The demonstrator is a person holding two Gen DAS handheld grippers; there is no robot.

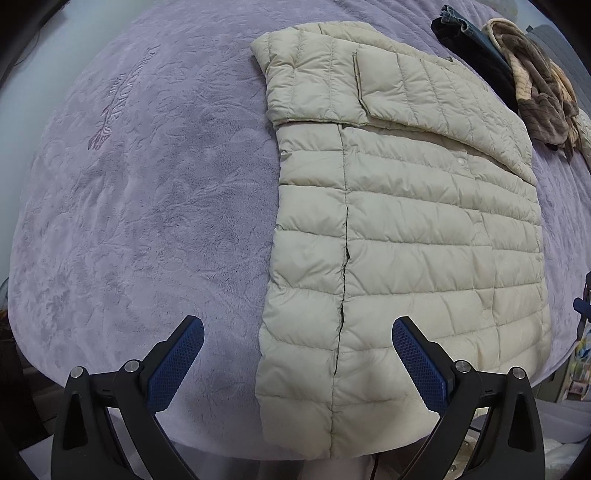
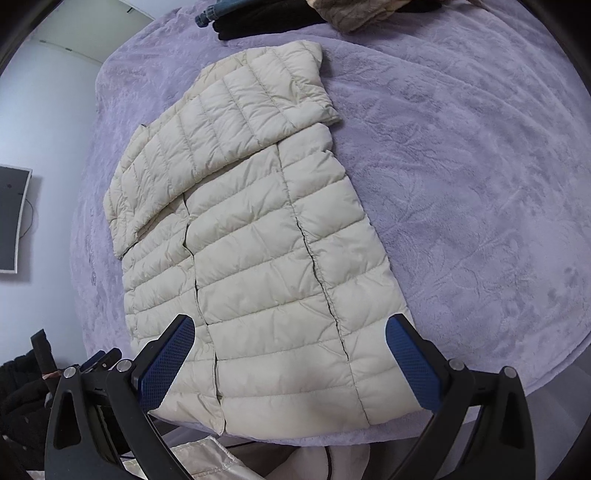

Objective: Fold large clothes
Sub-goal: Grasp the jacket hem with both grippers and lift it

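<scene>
A cream quilted puffer jacket (image 1: pixel 406 229) lies flat on a lilac fleece blanket (image 1: pixel 147 206), both sleeves folded across its chest. In the right wrist view the jacket (image 2: pixel 266 258) runs from the near edge to the far side. My left gripper (image 1: pixel 297 332) is open and empty, over the jacket's near left hem. My right gripper (image 2: pixel 290 328) is open and empty, over the jacket's near hem. Both sets of blue fingertips are spread wide above the fabric.
A pile of dark and brown clothes (image 1: pixel 517 81) lies at the far end of the blanket, also seen in the right wrist view (image 2: pixel 295 14). The lilac blanket (image 2: pixel 480 184) spreads to the right. Dark clothing (image 2: pixel 22 398) lies off the bed's near left.
</scene>
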